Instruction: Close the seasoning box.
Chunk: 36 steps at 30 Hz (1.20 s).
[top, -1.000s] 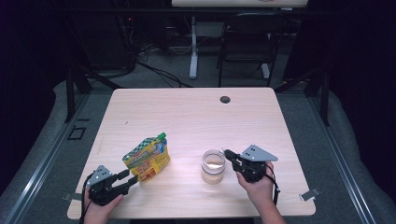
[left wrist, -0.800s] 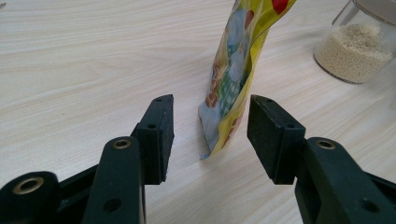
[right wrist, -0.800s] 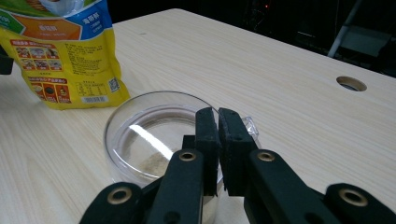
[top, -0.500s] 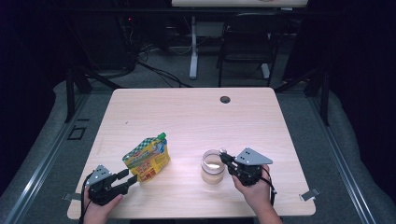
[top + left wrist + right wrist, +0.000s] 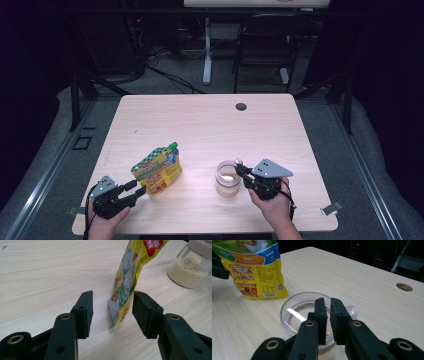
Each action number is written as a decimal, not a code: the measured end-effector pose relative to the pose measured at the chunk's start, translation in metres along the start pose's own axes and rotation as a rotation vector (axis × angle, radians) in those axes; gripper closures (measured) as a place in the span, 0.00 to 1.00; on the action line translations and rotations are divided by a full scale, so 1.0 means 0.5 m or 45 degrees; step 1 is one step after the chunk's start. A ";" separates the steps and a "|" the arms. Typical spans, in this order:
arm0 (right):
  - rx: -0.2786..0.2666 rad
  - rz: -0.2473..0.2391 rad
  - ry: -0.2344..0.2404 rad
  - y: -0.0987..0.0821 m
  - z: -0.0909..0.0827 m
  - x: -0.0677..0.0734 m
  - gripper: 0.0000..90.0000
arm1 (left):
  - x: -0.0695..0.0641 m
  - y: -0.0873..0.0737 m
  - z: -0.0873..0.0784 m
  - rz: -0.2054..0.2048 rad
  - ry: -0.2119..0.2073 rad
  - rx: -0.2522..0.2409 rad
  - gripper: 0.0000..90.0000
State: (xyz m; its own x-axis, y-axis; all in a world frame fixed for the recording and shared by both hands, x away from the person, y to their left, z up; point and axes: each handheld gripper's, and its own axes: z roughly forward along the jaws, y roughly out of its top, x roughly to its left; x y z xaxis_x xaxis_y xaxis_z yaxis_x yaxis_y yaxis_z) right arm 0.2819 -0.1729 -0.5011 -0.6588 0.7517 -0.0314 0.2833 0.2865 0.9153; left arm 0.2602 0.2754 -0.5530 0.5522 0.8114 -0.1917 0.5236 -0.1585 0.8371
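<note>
a: our right gripper [image 5: 328,322] is sitting over the jar [image 5: 228,178], and its jaws have just been easing apart. we're seeing a thin gap with nothing pinched in it, so we're likely letting go at the clear lid [image 5: 304,308].
b: and our left gripper [image 5: 112,312]?
a: it's holding its jaws wide, straddling the bottom corner of the pouch [image 5: 157,168], pads not pressing. the pouch is standing left of the jar, near it.
b: materials?
a: glossy yellow crinkly foil pouch with a green cap; round clear jar with pale grains inside; matte light wood table [image 5: 200,115].
</note>
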 end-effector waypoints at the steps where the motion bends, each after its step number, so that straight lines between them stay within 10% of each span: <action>1: 0.001 -0.001 -0.001 0.002 0.000 -0.001 0.92 | 0.000 0.000 -0.001 0.002 0.001 0.001 0.57; 19: 0.020 0.071 -0.068 0.006 -0.055 -0.039 0.76 | 0.015 0.006 -0.024 -0.053 0.036 -0.058 0.57; 36: 0.052 0.219 -0.205 -0.076 -0.116 -0.094 0.57 | 0.035 0.003 -0.034 -0.087 0.097 -0.075 0.55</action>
State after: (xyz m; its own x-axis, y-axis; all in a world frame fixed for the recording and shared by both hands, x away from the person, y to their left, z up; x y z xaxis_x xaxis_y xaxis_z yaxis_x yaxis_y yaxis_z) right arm 0.2616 -0.2537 -0.5108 -0.4798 0.8755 0.0571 0.4118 0.1672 0.8958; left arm 0.2597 0.2987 -0.5463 0.4642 0.8600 -0.2119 0.5184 -0.0698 0.8523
